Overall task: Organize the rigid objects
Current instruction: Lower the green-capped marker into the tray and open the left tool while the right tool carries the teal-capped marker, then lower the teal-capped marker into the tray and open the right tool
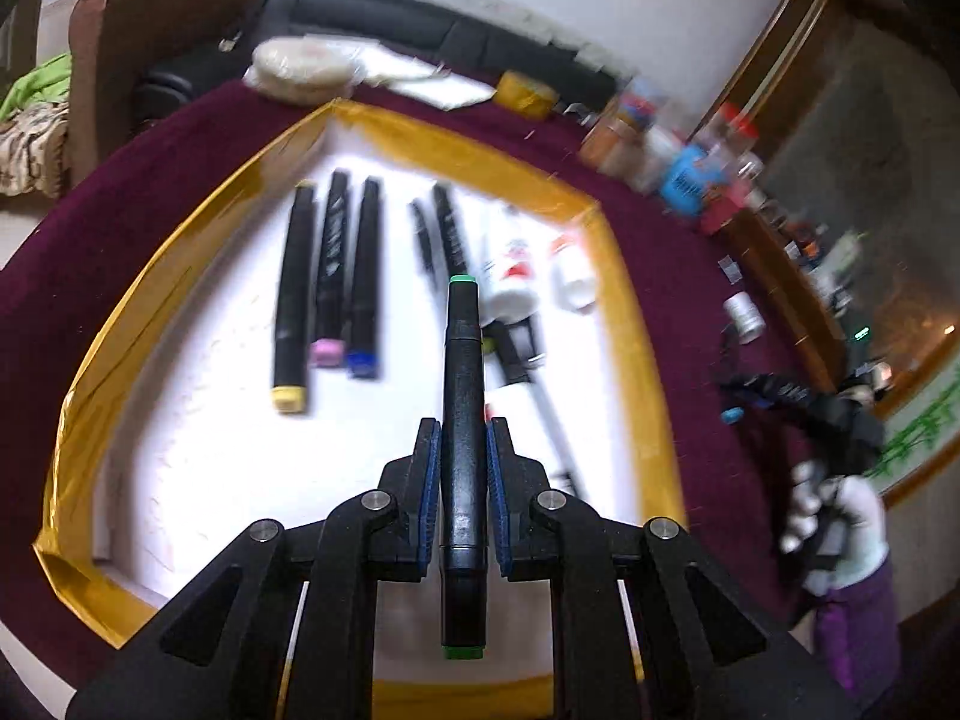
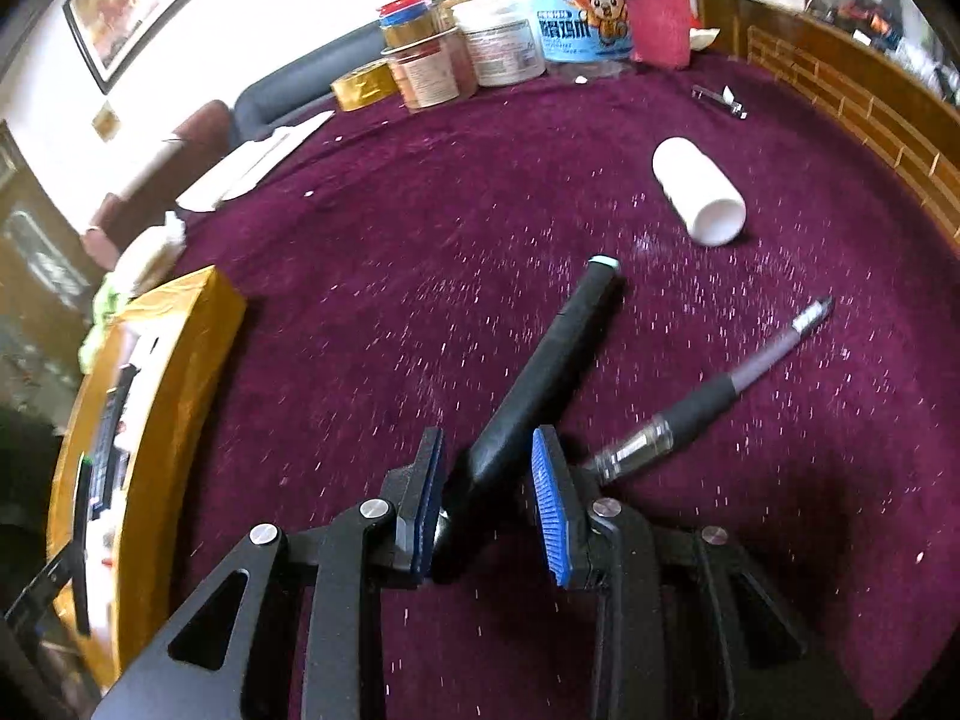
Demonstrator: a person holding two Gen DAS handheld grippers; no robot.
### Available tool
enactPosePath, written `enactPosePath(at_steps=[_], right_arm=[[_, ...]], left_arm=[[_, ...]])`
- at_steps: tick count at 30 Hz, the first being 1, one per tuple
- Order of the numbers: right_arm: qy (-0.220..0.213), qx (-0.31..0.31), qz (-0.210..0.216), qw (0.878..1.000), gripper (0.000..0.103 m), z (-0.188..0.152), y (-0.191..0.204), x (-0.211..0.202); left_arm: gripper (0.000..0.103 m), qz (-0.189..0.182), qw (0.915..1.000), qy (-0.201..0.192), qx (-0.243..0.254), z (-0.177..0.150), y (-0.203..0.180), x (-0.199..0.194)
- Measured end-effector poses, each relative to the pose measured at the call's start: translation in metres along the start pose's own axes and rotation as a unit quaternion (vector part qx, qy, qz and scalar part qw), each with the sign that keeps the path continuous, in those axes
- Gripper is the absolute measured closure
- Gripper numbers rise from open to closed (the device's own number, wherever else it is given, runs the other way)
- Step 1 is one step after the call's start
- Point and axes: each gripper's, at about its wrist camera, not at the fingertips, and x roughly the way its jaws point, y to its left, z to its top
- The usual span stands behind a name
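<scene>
In the left wrist view, the left gripper [image 1: 462, 468] is clamped on a green-capped marker [image 1: 462, 420], held above the gold-rimmed tray [image 1: 480, 147] where three markers [image 1: 327, 282] already lie side by side; this looks like the carry-and-place step, and the next move likely calls for lowering it parallel beside that row. In the right wrist view, the right gripper [image 2: 489, 501] stands narrow around a black marker [image 2: 540, 372] over the maroon table [image 2: 420, 210], whether gripped I cannot tell; a pen [image 2: 714, 390] and white bottle [image 2: 699, 192] remain outside.
</scene>
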Motion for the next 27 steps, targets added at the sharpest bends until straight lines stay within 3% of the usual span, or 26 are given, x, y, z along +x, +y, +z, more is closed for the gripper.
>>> enactPosePath(at_steps=[3,5,8,13,16,19,23,27], right_arm=[[-0.006,-0.001,-0.012,1.000,0.086,-0.001,0.003,0.002],[-0.002,0.015,0.007,1.000,0.089,-0.002,-0.002,0.000],[0.011,0.056,0.075,0.996,0.089,-0.010,-0.013,-0.005],[0.041,0.118,0.226,0.966,0.089,-0.023,-0.012,-0.016],[0.058,0.122,0.290,0.947,0.089,-0.026,0.007,-0.023],[0.072,0.094,0.328,0.937,0.089,-0.026,0.042,-0.034],[0.093,0.048,0.331,0.938,0.089,-0.032,0.091,-0.035],[0.111,0.008,0.284,0.952,0.089,-0.040,0.133,-0.021]], left_arm=[[0.091,0.013,0.9998,0.014,0.002,-0.007,-0.001,0.002],[0.089,0.002,1.0000,0.003,-0.002,-0.009,-0.003,-0.005],[0.085,-0.009,0.9997,-0.020,-0.006,-0.007,-0.003,-0.017],[0.081,-0.026,0.9977,-0.058,-0.023,-0.003,-0.001,-0.038],[0.081,-0.031,0.9970,-0.066,-0.027,-0.001,0.000,-0.040],[0.081,-0.035,0.9965,-0.067,-0.036,0.001,0.004,-0.040],[0.072,-0.041,0.9957,-0.064,-0.052,0.000,0.012,-0.039],[0.068,-0.046,0.9940,-0.070,-0.071,-0.002,0.027,-0.043]])
